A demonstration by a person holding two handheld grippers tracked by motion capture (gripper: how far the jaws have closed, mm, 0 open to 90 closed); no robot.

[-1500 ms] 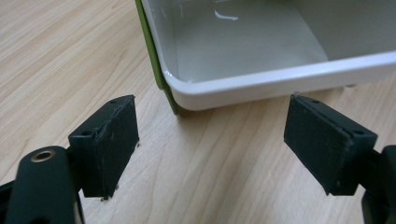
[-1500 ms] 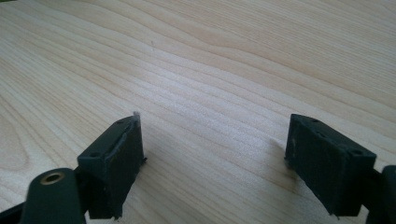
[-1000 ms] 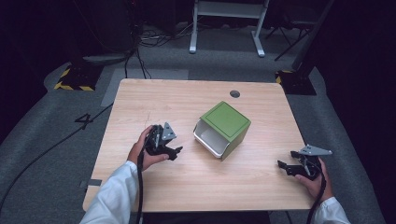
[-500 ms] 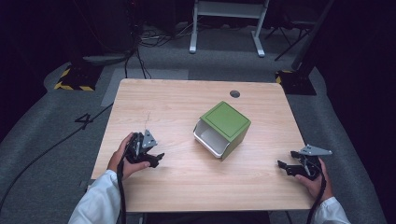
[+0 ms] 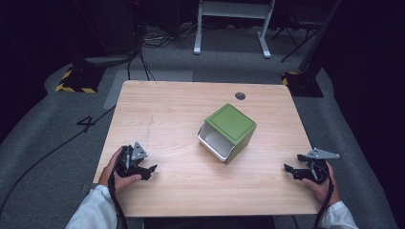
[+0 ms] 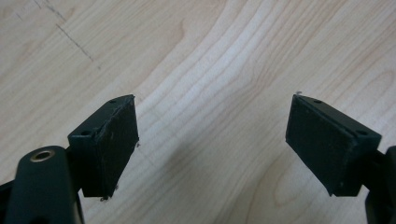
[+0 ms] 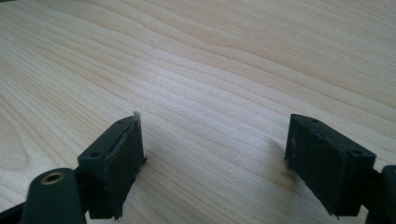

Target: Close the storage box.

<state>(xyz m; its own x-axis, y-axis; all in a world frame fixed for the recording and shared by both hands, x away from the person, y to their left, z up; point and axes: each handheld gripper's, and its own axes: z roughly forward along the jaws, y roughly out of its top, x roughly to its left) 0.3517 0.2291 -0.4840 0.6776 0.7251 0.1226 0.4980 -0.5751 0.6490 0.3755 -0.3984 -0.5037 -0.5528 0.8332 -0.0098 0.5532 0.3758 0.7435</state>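
High view, looking down on a light wooden table [image 5: 181,109]: a green box [image 5: 228,131] with a white open side lies near the middle, tipped so the opening faces the person's near-left. The left gripper [image 5: 149,169], held in the person's left hand [image 5: 119,171], sits low over the near-left part of the table, its jaws pointing right toward the box, which lies well apart from it, ahead and to its right. A second ago this gripper was just beside the box's open side; it has since drawn back toward the near-left edge. The right gripper [image 5: 289,170], held in the right hand [image 5: 325,183], hangs at the near-right edge, jaws pointing left, in the same place as before; the box lies well apart, ahead and to its left.

Left gripper view: the left gripper's [image 6: 212,140] two black jaws stand wide apart with bare wood grain between them.

Right gripper view: the right gripper's [image 7: 215,154] jaws are likewise spread wide, nothing held, close above the tabletop.
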